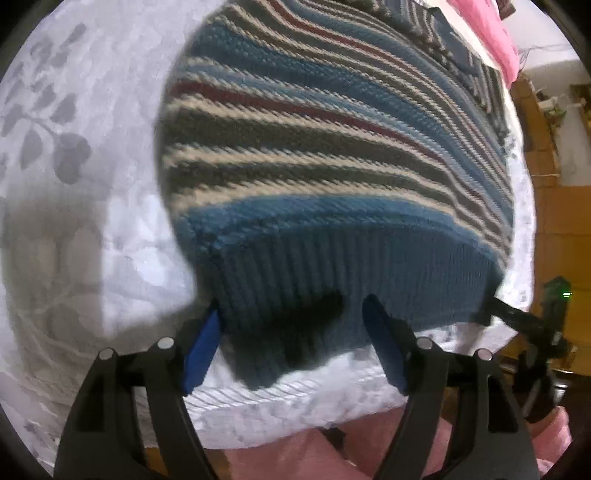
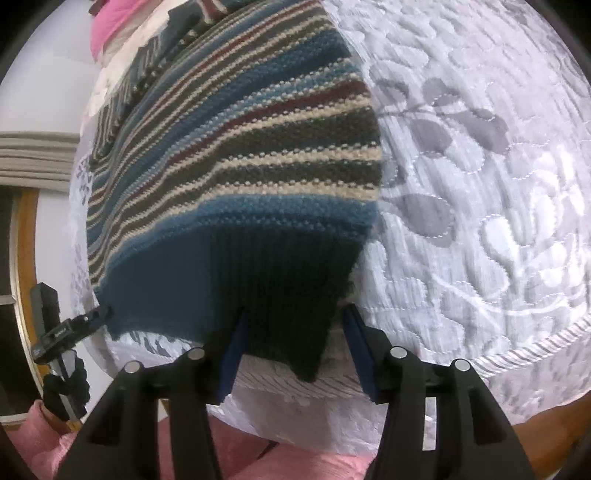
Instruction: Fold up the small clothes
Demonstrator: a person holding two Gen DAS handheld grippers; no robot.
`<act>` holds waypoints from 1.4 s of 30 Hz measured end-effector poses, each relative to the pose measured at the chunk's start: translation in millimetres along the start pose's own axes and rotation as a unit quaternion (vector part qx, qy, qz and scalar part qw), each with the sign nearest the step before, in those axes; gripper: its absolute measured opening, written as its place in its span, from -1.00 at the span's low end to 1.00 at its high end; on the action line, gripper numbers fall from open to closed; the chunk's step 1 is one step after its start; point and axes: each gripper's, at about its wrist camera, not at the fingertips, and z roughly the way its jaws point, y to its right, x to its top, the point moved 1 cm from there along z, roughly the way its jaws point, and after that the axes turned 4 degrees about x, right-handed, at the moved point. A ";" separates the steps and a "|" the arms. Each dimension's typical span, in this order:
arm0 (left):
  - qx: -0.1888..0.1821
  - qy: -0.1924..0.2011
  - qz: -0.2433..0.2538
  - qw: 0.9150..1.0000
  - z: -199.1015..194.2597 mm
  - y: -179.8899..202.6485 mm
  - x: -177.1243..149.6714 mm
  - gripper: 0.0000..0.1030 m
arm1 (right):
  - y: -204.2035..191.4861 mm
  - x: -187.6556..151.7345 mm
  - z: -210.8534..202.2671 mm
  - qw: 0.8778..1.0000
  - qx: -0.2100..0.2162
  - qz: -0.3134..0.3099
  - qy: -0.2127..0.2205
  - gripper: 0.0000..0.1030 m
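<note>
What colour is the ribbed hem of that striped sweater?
Solid teal-blue ribbed hem, no stripes; it shows best in the left wrist view.

Your left view was smeared with motion blur, so the sweater (image 1: 332,140) hem and the quilt (image 1: 92,110) pattern looked soft. The sweater's far end ran off the top edge in both views, and something pink (image 2: 107,26) there was cut off too.
</note>
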 end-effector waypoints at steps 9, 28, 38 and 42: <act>-0.024 -0.026 -0.024 0.999 5.0 -5.1 -9.1 0.25 | 3.4 -0.6 4.2 1.000 0.009 0.010 -0.001 -0.28; -0.108 0.052 -0.065 0.991 -64.1 -3.9 4.2 -0.77 | 1.2 24.1 -56.7 0.981 0.175 0.058 0.058 -0.80; -0.086 0.091 -0.067 0.990 -72.5 2.3 83.4 -0.81 | -21.6 115.2 -63.0 0.980 0.180 0.055 0.070 -0.80; -0.079 0.090 -0.084 0.989 -55.8 -1.2 111.9 -0.81 | -18.8 154.3 -43.2 0.981 0.169 0.072 0.058 -0.80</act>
